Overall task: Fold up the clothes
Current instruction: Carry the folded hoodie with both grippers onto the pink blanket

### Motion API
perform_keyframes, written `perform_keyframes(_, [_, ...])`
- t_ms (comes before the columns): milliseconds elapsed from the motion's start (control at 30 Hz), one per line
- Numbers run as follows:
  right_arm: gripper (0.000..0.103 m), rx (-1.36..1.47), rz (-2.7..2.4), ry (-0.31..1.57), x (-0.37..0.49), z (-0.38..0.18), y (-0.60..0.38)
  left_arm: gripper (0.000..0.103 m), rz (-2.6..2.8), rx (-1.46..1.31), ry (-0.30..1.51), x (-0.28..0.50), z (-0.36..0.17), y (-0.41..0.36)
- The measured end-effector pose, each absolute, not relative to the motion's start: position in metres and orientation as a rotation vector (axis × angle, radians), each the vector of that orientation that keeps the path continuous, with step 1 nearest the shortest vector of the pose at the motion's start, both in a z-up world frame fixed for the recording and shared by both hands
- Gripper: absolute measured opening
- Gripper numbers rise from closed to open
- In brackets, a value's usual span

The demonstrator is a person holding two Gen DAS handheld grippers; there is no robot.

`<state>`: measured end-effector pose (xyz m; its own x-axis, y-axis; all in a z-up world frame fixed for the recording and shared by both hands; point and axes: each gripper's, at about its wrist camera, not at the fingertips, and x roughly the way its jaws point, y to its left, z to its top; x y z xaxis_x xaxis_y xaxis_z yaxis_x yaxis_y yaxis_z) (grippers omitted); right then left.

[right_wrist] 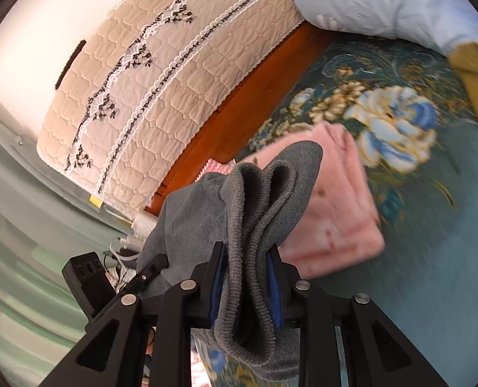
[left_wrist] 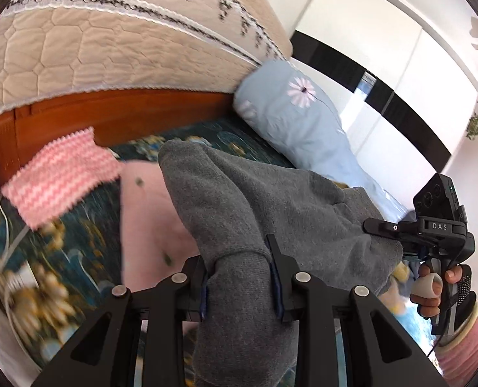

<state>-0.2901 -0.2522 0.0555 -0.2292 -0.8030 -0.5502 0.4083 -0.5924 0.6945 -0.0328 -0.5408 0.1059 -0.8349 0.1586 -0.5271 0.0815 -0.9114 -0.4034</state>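
Above the teal floral bedspread, a grey knitted garment hangs stretched between two grippers. Left gripper fingers are closed narrowly on its plain fabric; right gripper fingers are clamped on its bunched ribbed hem. A folded pink cloth lies on the bedspread just beyond the garment.

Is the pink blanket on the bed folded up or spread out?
Folded. The pink blanket lies as a neat stacked block with layered edges on the flowery bedspread, behind the grey garment.
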Motion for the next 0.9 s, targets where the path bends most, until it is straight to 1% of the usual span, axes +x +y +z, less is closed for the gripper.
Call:
perform_keyframes(100, [0.026,1.186,-1.923,-0.512,-0.317,0.058,-0.275,0.03,2.943,-0.862,-0.642,-0.05,0.109,-0.555])
perform_keyframes(267, [0.026,1.156,-1.938,-0.483,-0.352,0.052,-0.3,0.03,2.98,-0.85,-0.696,-0.07,0.097,-0.572])
perform_keyframes(333, [0.026,1.153,-1.937,-0.481,-0.364,0.042,-0.305,0.03,2.979,-0.867,-0.721,-0.076,0.086,-0.576])
perform_keyframes(467, [0.026,1.23,-1.957,-0.508,-0.382,0.003,-0.307,0.03,2.961,-1.01,-0.758,-0.093,0.05,-0.581])
perform_keyframes(600, [0.026,1.3,-1.954,-0.562,-0.39,-0.034,-0.302,0.033,2.927,-1.05,-0.832,-0.095,0.037,-0.586])
perform_keyframes(667, [0.026,1.305,-1.944,-0.593,-0.391,-0.042,-0.298,0.034,2.92,-1.069,-0.85,-0.097,0.035,-0.586])
perform_keyframes(767, [0.027,1.308,-1.956,-0.582,-0.389,-0.04,-0.297,0.036,2.928,-1.09,-0.851,-0.096,0.033,-0.584])
perform_keyframes(833, [0.03,1.312,-1.968,-0.566,-0.388,-0.037,-0.298,0.038,2.926,-1.095,-0.87,-0.093,0.033,-0.583])
perform_keyframes(900, [0.03,1.32,-1.97,-0.545,-0.385,-0.032,-0.296,0.044,2.899,-1.102,-0.935,-0.088,0.034,-0.587])
